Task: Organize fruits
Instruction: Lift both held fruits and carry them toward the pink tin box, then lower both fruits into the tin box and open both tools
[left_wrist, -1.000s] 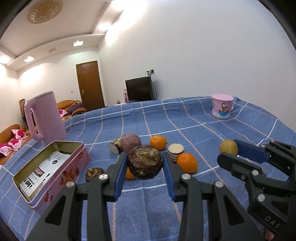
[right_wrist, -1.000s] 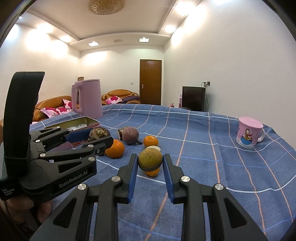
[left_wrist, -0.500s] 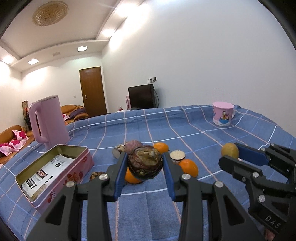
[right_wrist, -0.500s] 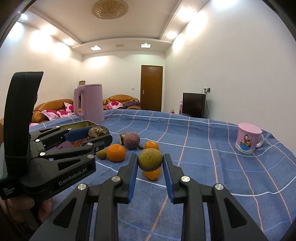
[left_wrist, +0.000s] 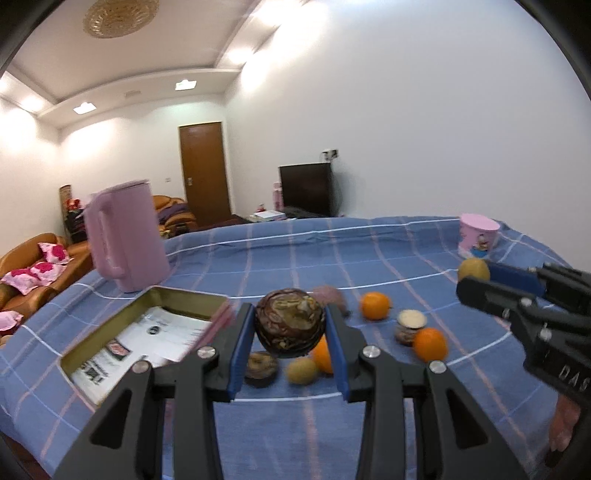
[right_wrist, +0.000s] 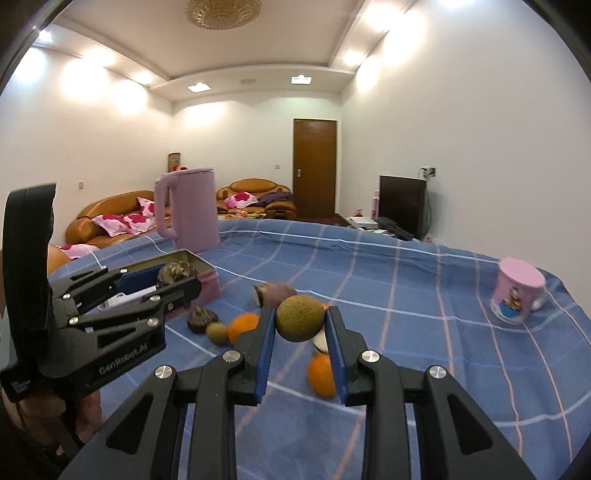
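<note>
The left gripper (left_wrist: 290, 325) grips a dark brown mottled fruit (left_wrist: 290, 322) between its blue pads, lifted off the blue cloth (left_wrist: 332, 258). The open tin (left_wrist: 147, 325) lies just to its left (paper inside). The right gripper (right_wrist: 300, 325) clamps a round greenish-brown fruit (right_wrist: 300, 322) above the cloth. Oranges (left_wrist: 375, 305) and other fruit lie scattered beyond both grippers.
</note>
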